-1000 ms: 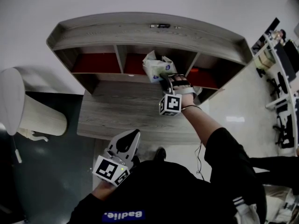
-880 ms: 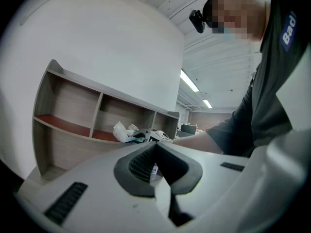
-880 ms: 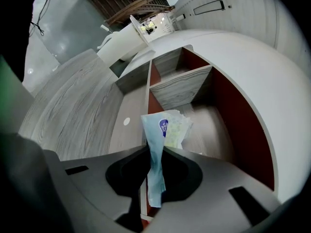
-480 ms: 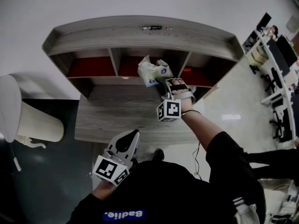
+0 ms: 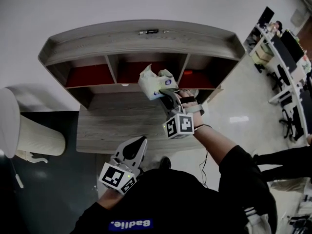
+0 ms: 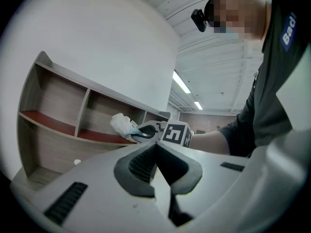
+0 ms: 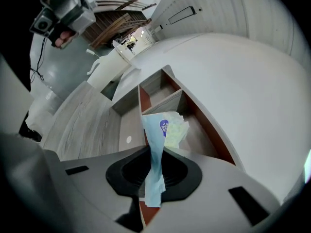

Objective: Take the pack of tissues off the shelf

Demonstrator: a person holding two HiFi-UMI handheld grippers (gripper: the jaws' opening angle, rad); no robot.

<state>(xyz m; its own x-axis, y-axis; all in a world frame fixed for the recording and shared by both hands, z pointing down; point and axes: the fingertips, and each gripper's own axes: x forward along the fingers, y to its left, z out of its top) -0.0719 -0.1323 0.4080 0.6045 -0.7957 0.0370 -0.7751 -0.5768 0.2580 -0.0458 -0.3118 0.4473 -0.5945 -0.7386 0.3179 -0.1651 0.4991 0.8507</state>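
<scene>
The pack of tissues [image 5: 155, 82] is a pale blue and white plastic pack with a blue logo. It hangs in the air in front of the middle compartment of the wooden shelf [image 5: 141, 37]. My right gripper [image 5: 169, 94] is shut on the pack's wrapper; in the right gripper view the wrapper [image 7: 155, 164] is pinched between the jaws. My left gripper [image 5: 134, 147] is held low near my body, jaws together with nothing between them. From the left gripper view the pack [image 6: 122, 125] and the right gripper's cube show ahead of the shelf.
A grey wooden desk top [image 5: 122, 126] lies below the shelf's three red-floored compartments. A small dark object [image 5: 148, 32] lies on the shelf's top. A white bin [image 5: 29, 130] stands at the left. Desks and chairs [image 5: 282, 62] stand at the far right.
My right gripper has drawn the tissue pack out of the middle compartment, up and toward me. The left gripper has stayed where it was.
</scene>
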